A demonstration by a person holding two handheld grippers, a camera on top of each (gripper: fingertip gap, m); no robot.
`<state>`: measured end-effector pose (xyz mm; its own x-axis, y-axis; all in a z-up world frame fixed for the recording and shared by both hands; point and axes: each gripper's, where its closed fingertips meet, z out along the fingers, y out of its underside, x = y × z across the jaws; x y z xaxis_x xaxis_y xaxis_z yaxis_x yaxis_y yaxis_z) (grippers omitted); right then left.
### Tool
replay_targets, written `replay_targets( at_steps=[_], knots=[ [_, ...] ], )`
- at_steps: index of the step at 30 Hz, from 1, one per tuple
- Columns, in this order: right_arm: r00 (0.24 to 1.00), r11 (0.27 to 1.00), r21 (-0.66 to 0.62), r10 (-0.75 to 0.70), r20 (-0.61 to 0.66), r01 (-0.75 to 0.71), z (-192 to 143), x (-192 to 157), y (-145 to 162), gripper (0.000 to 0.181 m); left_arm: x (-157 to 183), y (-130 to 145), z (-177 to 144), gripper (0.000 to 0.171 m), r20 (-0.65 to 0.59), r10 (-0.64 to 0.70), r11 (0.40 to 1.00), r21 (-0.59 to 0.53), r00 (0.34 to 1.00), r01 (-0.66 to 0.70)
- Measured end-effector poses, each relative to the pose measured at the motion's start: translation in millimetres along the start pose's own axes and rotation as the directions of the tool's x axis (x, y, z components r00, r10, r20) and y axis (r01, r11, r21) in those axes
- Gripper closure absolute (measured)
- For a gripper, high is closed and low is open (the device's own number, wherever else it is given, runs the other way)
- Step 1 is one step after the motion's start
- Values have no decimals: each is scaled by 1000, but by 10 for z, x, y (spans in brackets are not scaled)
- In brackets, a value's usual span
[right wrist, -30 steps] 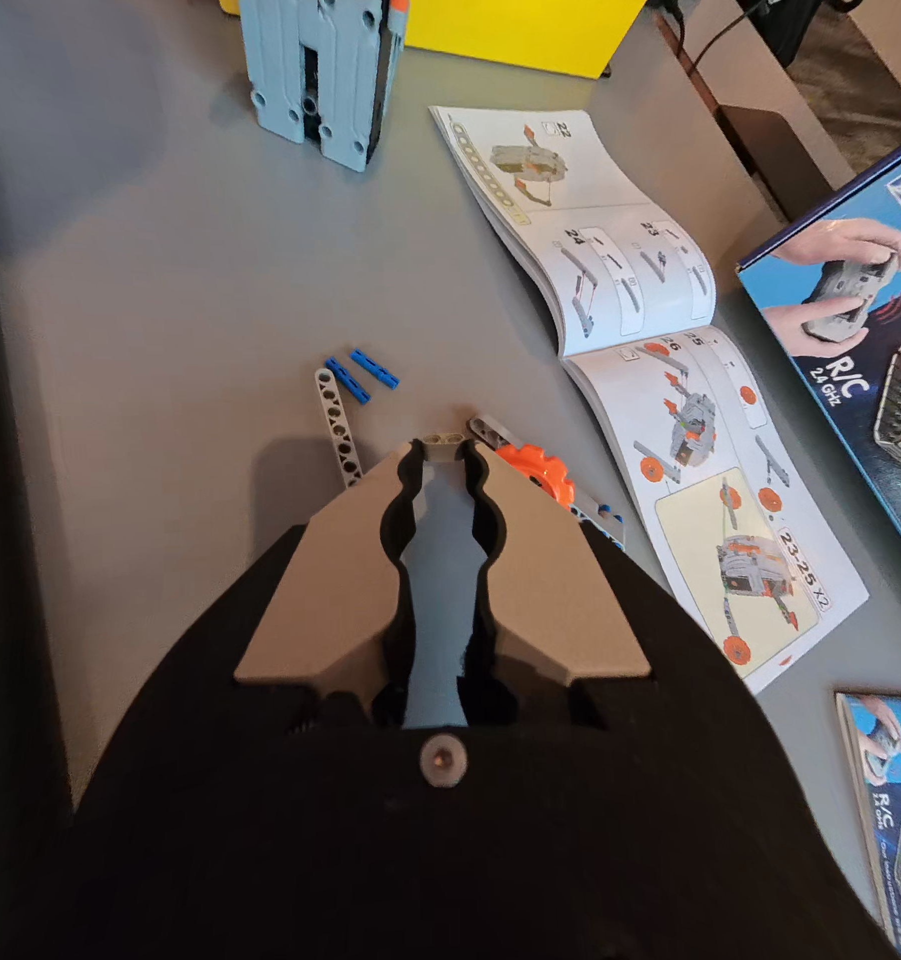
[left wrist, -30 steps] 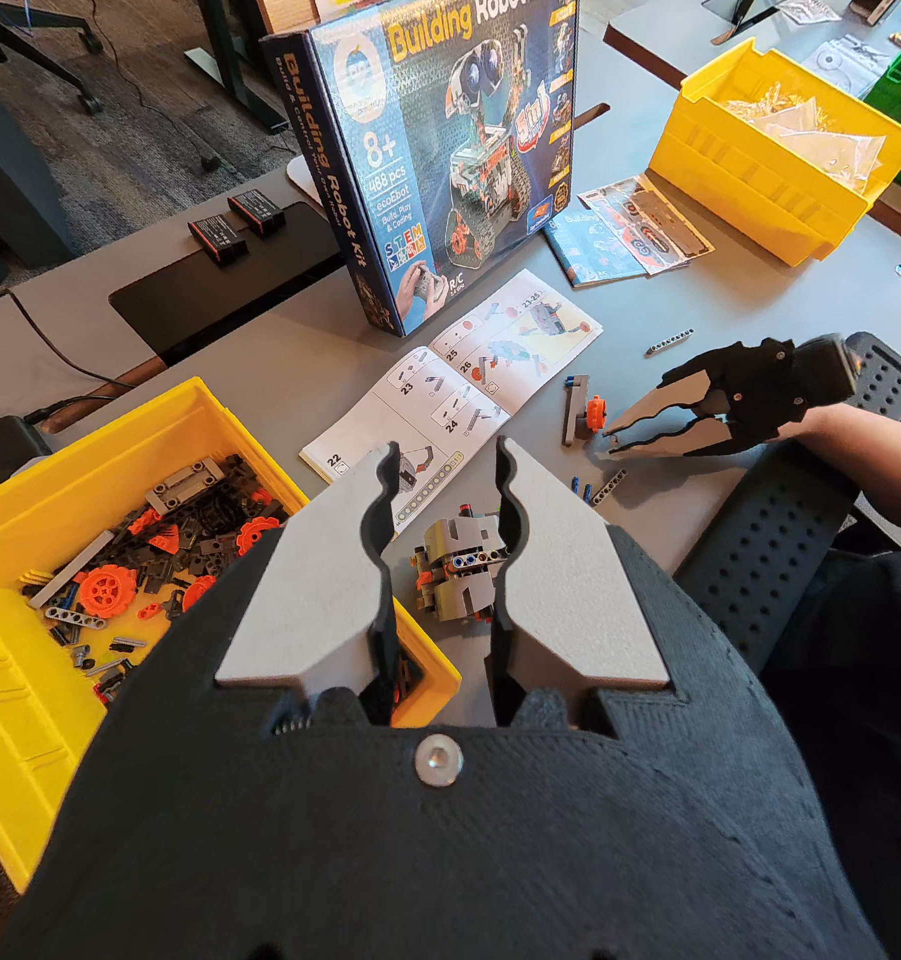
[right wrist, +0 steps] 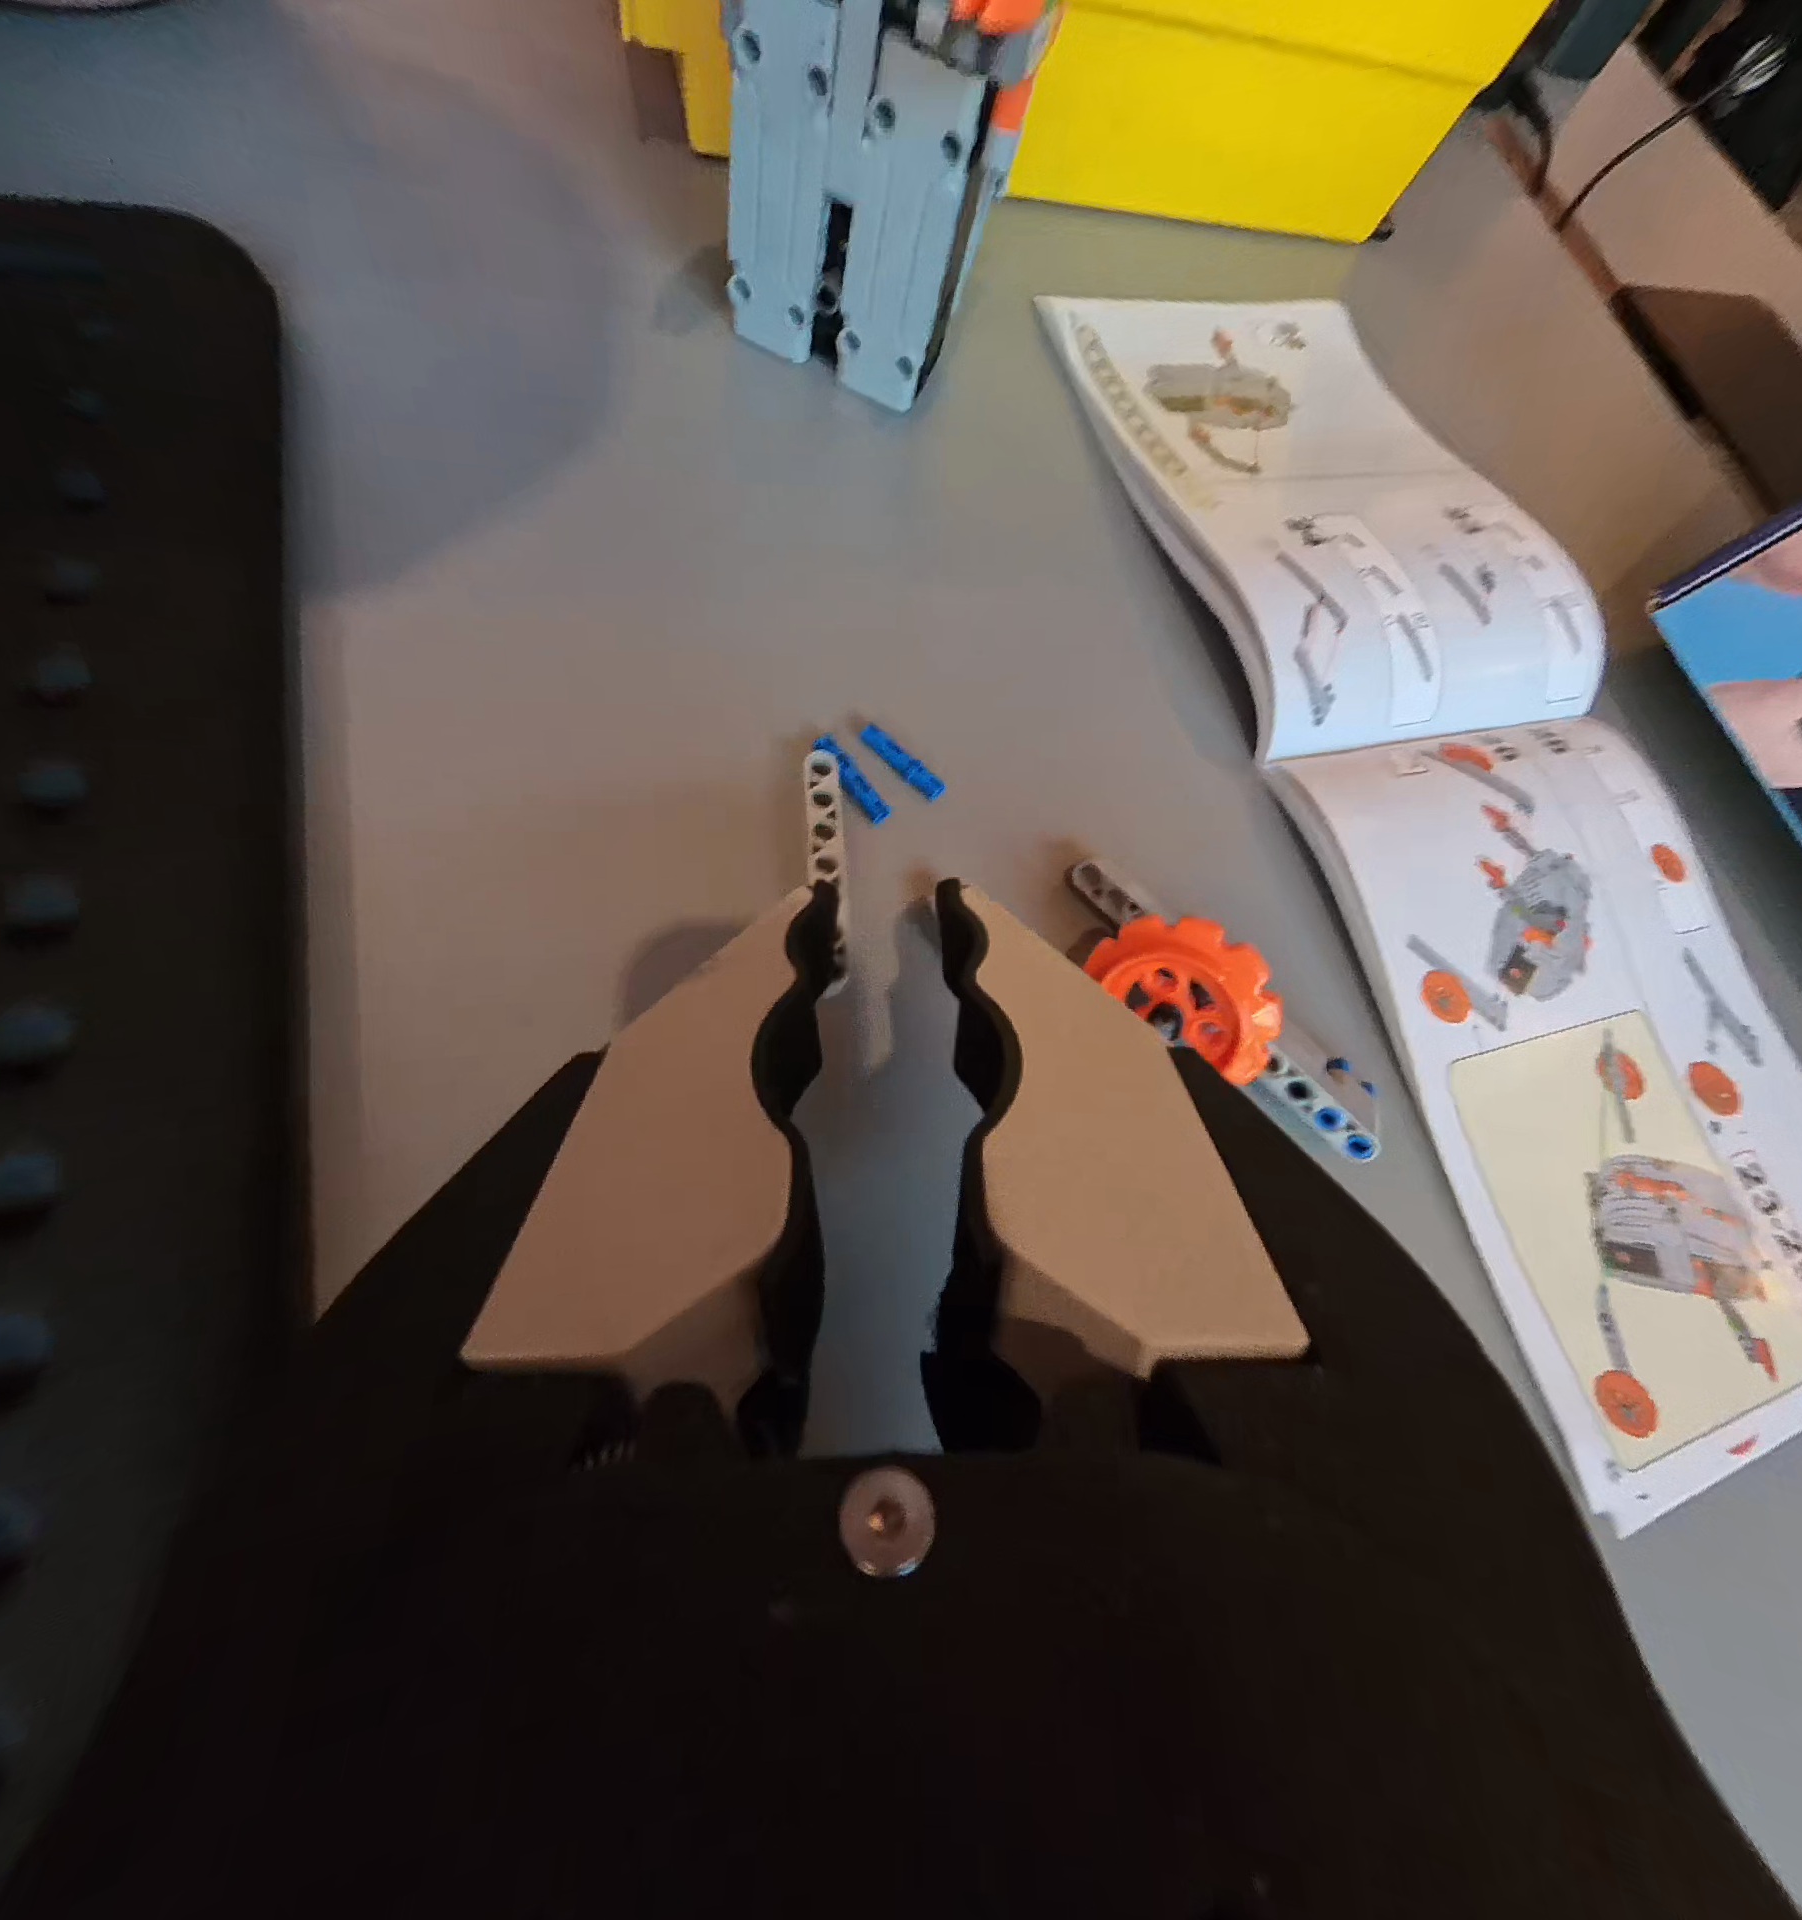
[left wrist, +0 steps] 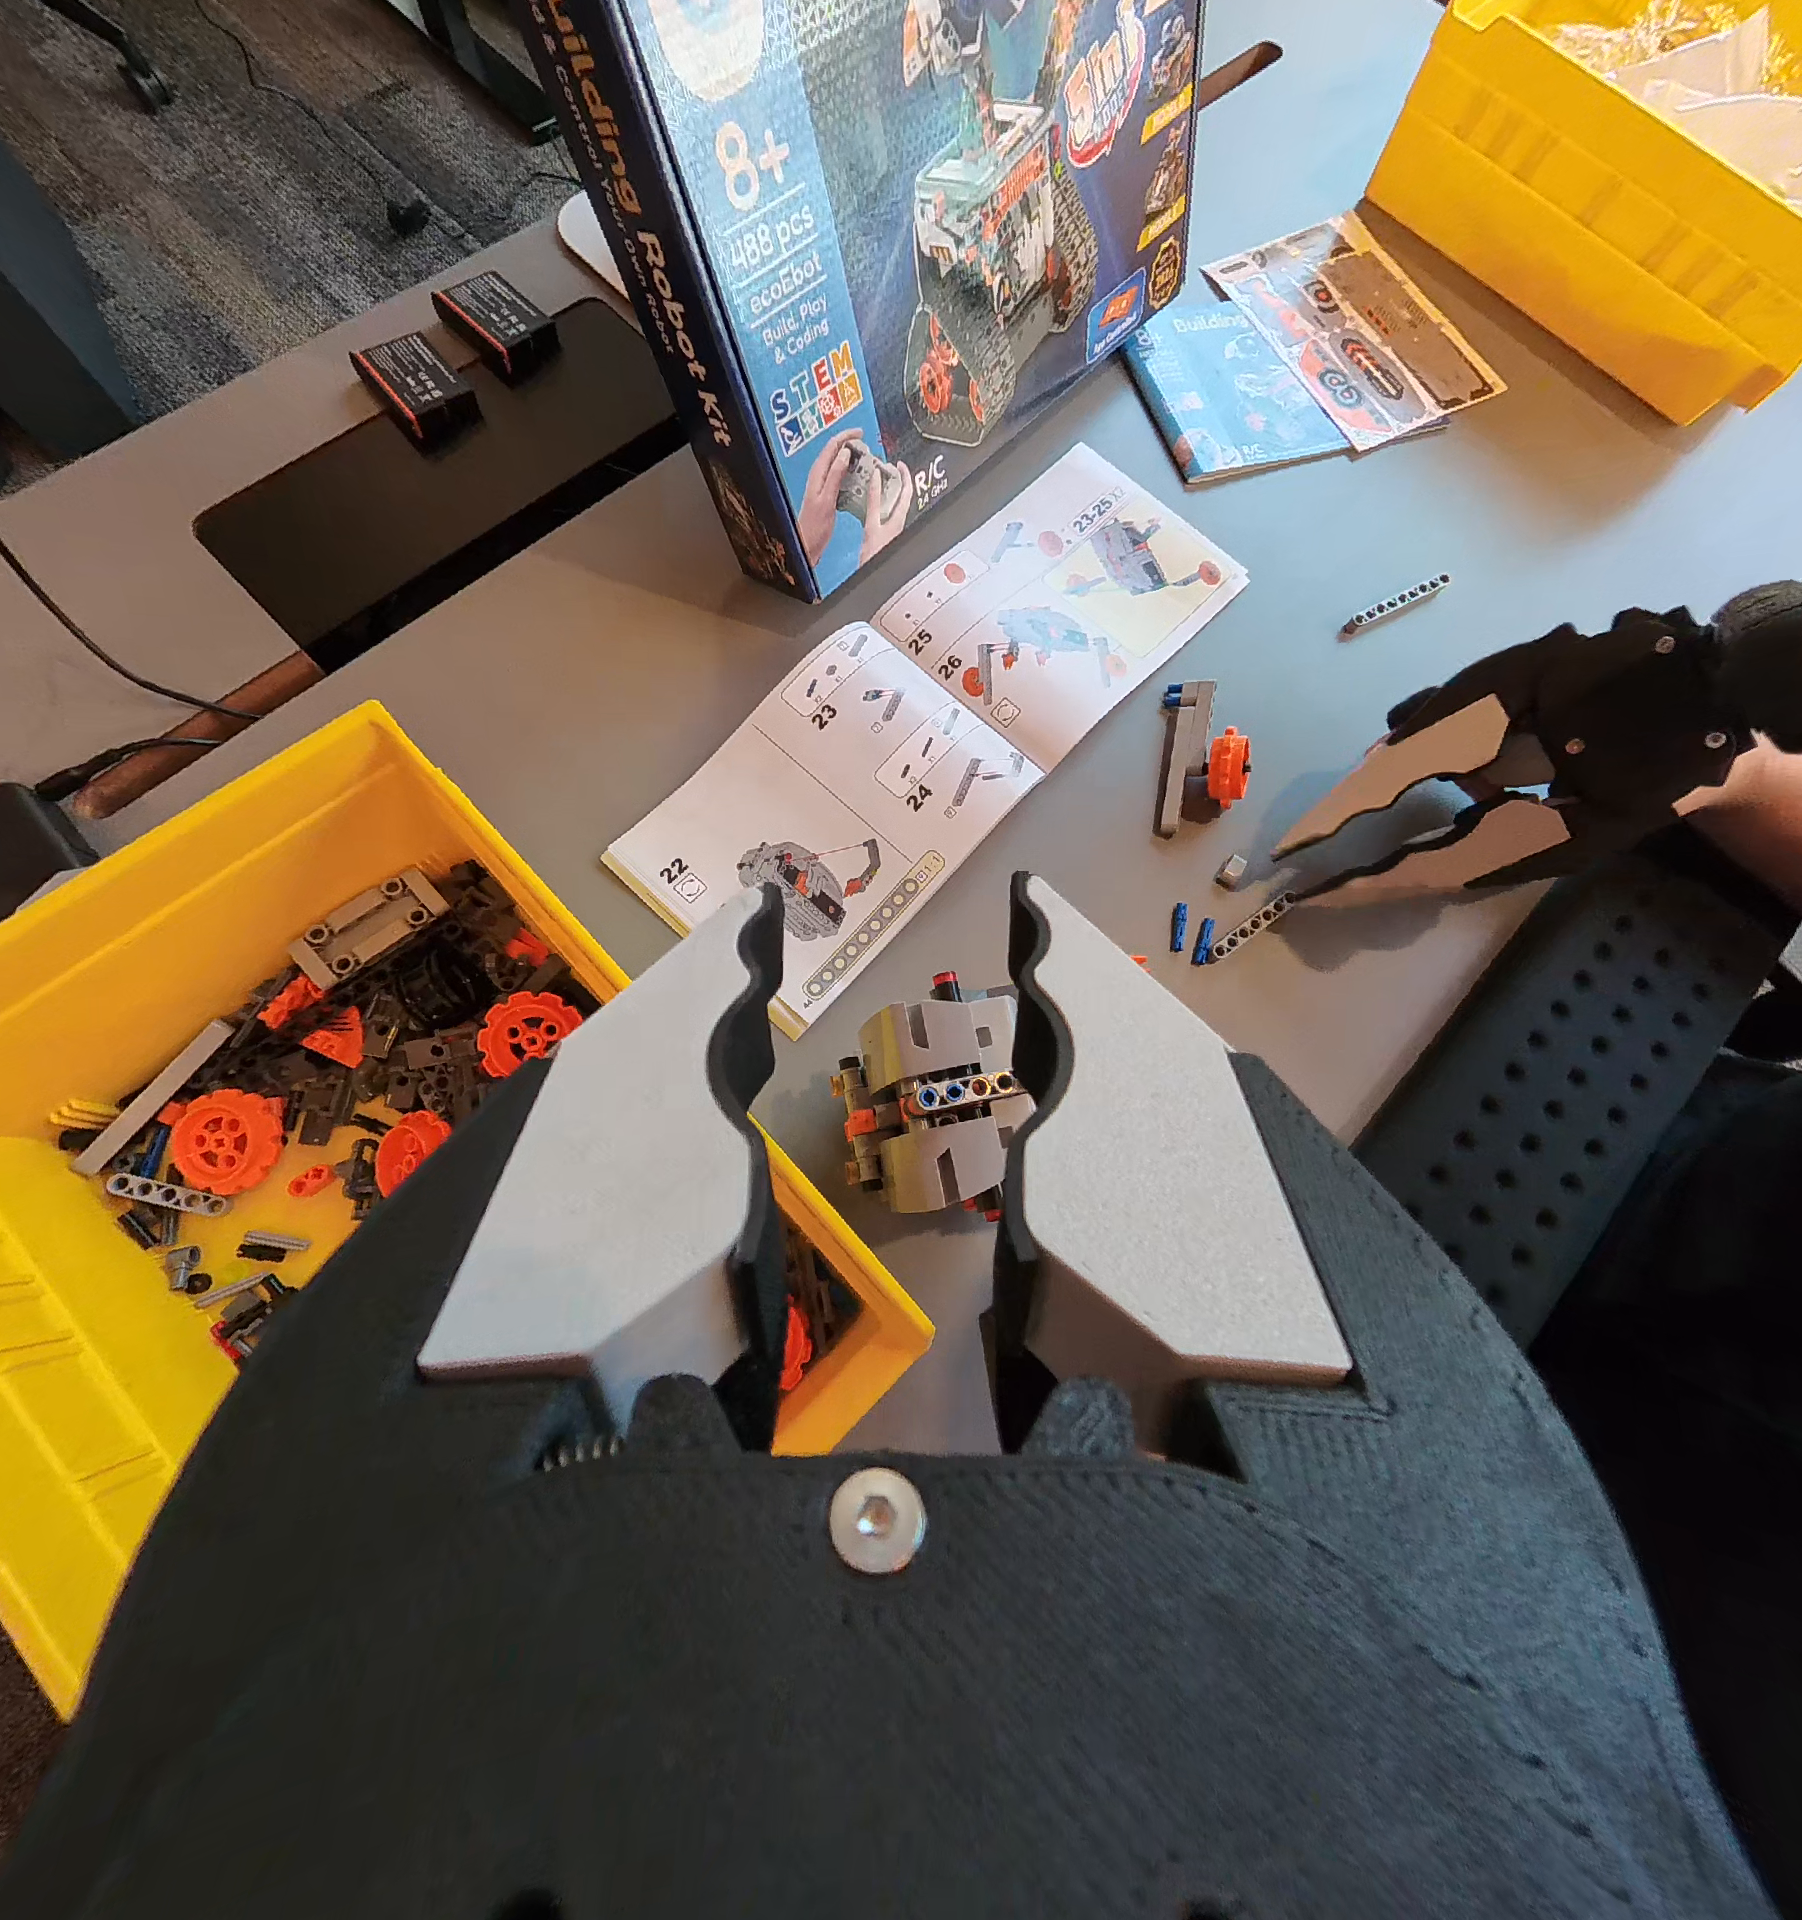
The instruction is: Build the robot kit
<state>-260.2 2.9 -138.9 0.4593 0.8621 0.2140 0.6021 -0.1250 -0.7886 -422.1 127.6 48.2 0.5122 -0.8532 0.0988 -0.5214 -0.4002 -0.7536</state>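
My left tool (left wrist: 892, 914): matte grey fingers spread, nothing between them. Left of it, a yellow plastic bin (left wrist: 284, 790) of orange gears and dark beams, its near corner hidden by the tool. Just ahead on the grey counter (left wrist: 585, 665), a blocky grey assembly (left wrist: 928, 1101), partly hidden by the right finger.

My right tool (right wrist: 876, 904): parted, empty, tips low over the counter. At its left fingertip a holed grey beam (right wrist: 824, 831), two blue pins (right wrist: 876, 774) beside that. Right: a toothed orange gear (right wrist: 1183, 992), blurred.
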Motion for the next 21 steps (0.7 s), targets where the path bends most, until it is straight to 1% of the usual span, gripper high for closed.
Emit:
replay_targets(
  at_steps=[2, 3, 6, 11, 15, 16, 18, 21],
  knots=[
    [997, 1000, 12, -11, -71, 11, 32, 138, -48, 166, 0, 2, 15, 129, 3, -1, 1000, -5, 1000, 1],
    [996, 1000, 10, -13, -84, 14, 57, 173, -58, 166, 2, 10, 25, 129, 4, 2, 1000, -11, 1000, -2],
    [1000, 1000, -6, 10, -20, -10, 128, 104, -8, 165, 4, 47, 41, 129, 8, 5, 999, -34, 1000, -4],
    [1000, 998, -55, 19, -2, -19, 158, 88, 94, 161, 11, 46, 32, 129, 6, 5, 1000, -31, 1000, -4],
    [1000, 996, -92, 9, -12, -10, 184, 98, 163, 162, 3, 68, 44, 129, 8, 3, 999, -45, 1000, -2],
    [1000, 996, -88, 12, -3, -12, 185, 83, 159, 165, 6, 72, 45, 129, 8, 4, 999, -47, 1000, -4],
    [1000, 996, -92, 7, -12, -8, 184, 89, 161, 166, 9, 79, 46, 129, 8, 6, 999, -51, 1000, -6],
    [998, 994, -103, -46, -41, 42, 164, 105, 162, 171, 12, 85, 46, 129, 8, 7, 999, -54, 1000, -7]
  ],
)
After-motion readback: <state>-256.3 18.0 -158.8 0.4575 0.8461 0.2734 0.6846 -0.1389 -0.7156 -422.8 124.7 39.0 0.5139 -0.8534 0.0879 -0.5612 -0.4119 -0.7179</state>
